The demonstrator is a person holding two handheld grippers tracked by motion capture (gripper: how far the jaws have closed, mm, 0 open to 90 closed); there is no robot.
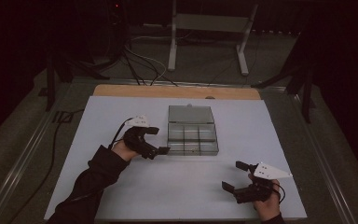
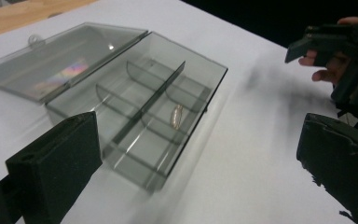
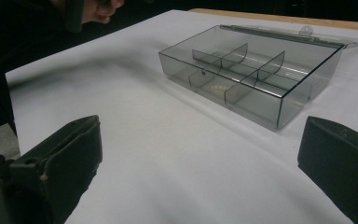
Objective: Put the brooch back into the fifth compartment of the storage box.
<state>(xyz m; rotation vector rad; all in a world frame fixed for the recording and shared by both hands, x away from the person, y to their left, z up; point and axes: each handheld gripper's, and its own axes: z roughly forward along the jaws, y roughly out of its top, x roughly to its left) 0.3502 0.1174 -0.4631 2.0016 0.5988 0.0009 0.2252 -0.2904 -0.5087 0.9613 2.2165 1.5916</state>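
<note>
A clear grey compartment box [image 1: 192, 138] lies open mid-table, its lid [image 1: 190, 114] folded flat behind it. The left gripper view looks into the box [image 2: 140, 105]; a small pale screw-like piece [image 2: 176, 115] lies in one compartment. My left gripper [image 1: 156, 140] is open just left of the box, nothing between its jaws. My right gripper [image 1: 235, 176] stands open near the table's front right, apart from the box [image 3: 254, 74], also with nothing held. The right gripper [image 2: 307, 44] and its hand appear far off in the left gripper view.
The white table top [image 1: 121, 186] has a wooden strip [image 1: 177, 91] along its far edge. Beyond it stand a white frame [image 1: 209, 28] and floor cables [image 1: 140, 60]. A dark sleeve [image 1: 91, 186] lies over the front left of the table.
</note>
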